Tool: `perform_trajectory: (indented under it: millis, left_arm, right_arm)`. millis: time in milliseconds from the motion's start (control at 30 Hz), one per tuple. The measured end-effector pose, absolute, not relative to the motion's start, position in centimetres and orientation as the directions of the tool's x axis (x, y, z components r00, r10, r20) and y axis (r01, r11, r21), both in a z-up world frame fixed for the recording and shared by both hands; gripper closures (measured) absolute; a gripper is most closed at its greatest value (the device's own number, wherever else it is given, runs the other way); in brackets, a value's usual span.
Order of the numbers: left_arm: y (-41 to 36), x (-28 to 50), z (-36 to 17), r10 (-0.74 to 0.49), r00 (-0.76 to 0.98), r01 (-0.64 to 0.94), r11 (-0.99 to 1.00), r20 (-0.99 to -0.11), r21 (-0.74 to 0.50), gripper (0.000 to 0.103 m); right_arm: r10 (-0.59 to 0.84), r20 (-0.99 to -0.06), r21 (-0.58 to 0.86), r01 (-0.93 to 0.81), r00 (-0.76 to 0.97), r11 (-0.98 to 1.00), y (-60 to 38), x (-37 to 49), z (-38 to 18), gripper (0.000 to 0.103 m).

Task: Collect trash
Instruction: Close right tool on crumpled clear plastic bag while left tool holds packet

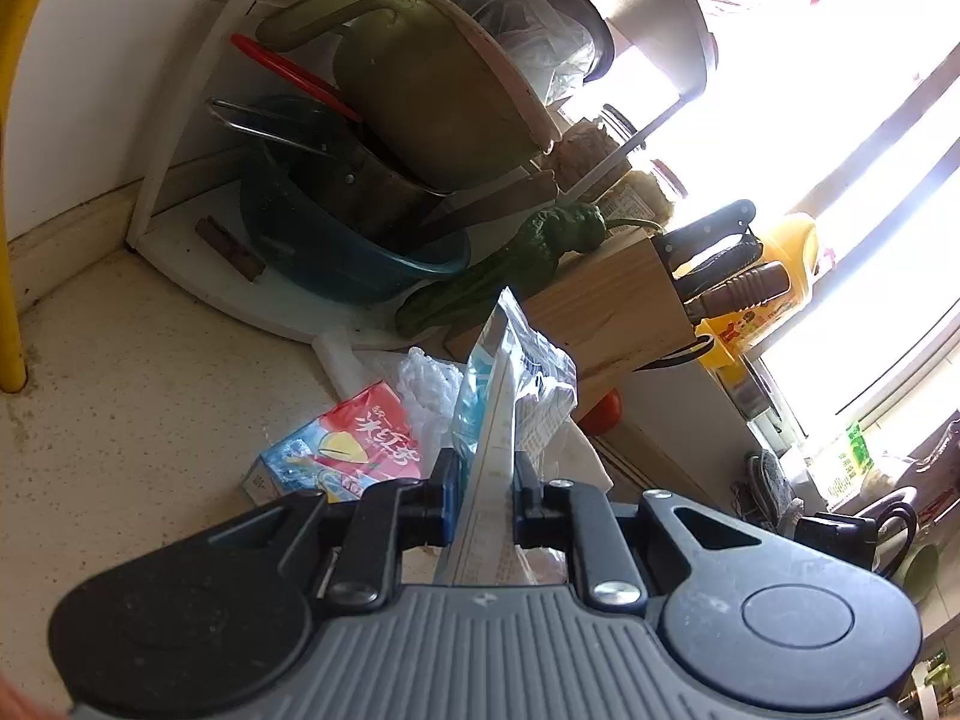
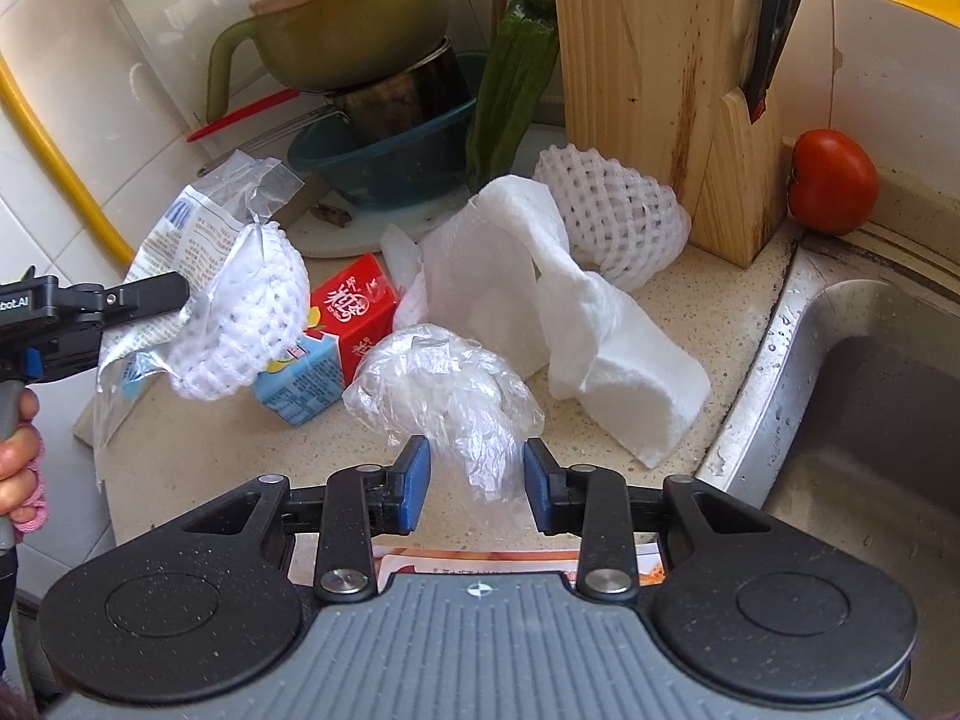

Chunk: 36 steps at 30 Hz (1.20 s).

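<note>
The clear printed plastic bag [image 2: 162, 240], used as the trash sack, hangs above the speckled counter [image 2: 690, 312] on the left, pinched flat between the closed pads of the left gripper [image 1: 485, 480], and one white foam fruit net [image 2: 240, 318] already sits inside it. So the collecting looks only begun. Left lying loose on the counter are one crumpled clear plastic film [image 2: 444, 384], one white paper towel [image 2: 540, 276], a second foam net [image 2: 612, 216] against the wooden knife block [image 2: 648, 60], and one red-and-blue drink carton [image 2: 336, 336]. The right gripper [image 2: 477, 486] is low over the film with its blue pads spread apart on either side of the film's near end, holding nothing yet. One tomato [image 2: 831, 180] sits beside the sink [image 2: 840, 420]; it is probably not trash.
</note>
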State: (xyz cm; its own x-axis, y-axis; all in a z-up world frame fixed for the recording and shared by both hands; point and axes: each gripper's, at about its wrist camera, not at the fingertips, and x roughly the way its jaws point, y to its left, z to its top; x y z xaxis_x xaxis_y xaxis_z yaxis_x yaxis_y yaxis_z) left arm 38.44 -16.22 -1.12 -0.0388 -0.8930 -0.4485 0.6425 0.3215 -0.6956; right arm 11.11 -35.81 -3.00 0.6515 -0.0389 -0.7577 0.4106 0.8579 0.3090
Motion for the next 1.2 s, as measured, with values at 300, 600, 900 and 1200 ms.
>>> perform_trajectory:
  millis: [300, 600, 900, 1200]
  left_arm:
    - [-16.4, 38.3, -1.4, -0.883, -0.048, 0.64, 0.332, -0.467, -0.693, 0.091]
    - [-16.5, 38.0, -1.9, -0.879, -0.061, 0.634, 0.332, -0.473, -0.698, 0.091]
    - [-15.9, 38.2, -2.2, -0.878, -0.057, 0.623, 0.341, -0.476, -0.704, 0.091]
    - [-15.8, 37.7, -2.1, -0.878, -0.069, 0.625, 0.332, -0.474, -0.707, 0.091]
  right_arm:
    - [-0.045, -0.778, 0.274, 0.403, 0.626, 0.873, -35.5, 11.5, -3.4, 0.057]
    - [-0.027, -0.773, 0.26, 0.355, 0.634, 0.898, -34.9, 13.2, -3.8, 0.033]
    - [-0.027, -0.807, 0.236, 0.363, 0.59, 0.901, -34.5, 14.9, -5.6, 0.041]
    - [-0.021, -0.798, 0.264, 0.381, 0.602, 0.886, -34.9, 14.3, -5.2, 0.062]
